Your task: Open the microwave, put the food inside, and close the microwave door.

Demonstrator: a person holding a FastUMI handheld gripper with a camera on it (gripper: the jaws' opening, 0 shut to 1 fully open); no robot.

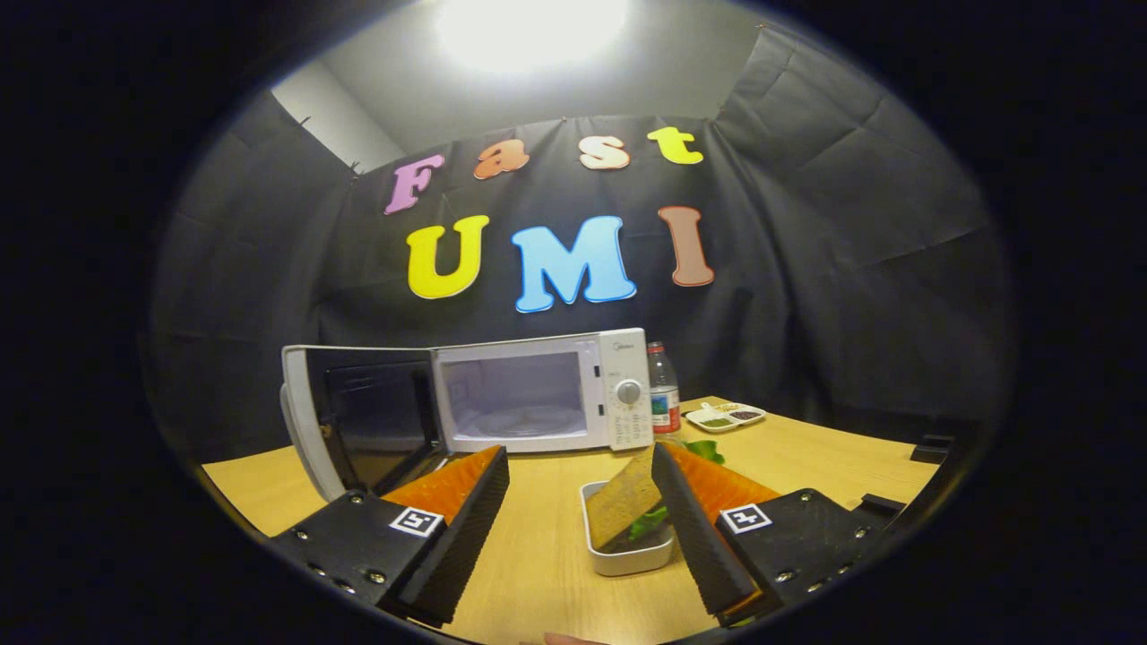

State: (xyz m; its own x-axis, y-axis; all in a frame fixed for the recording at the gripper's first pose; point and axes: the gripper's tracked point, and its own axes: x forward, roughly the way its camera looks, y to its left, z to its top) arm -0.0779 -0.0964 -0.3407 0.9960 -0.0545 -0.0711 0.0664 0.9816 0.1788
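Note:
The white microwave [618,385] stands at the back of the wooden table [538,582]. Its door [367,421] is swung wide open to the left, and the lit cavity [515,394] holds only its glass turntable. A white rectangular dish [618,557] with a slice of toast [623,497] and green lettuce rests on the table between my fingers, close against the right finger, which covers its right side. My gripper [578,457] is open wide, and the left finger is well apart from the dish.
A plastic bottle [663,390] stands just right of the microwave. A small white divided tray [726,417] with condiments lies beyond it. A black block [932,446] sits at the table's far right edge. More lettuce [703,448] shows behind the right finger.

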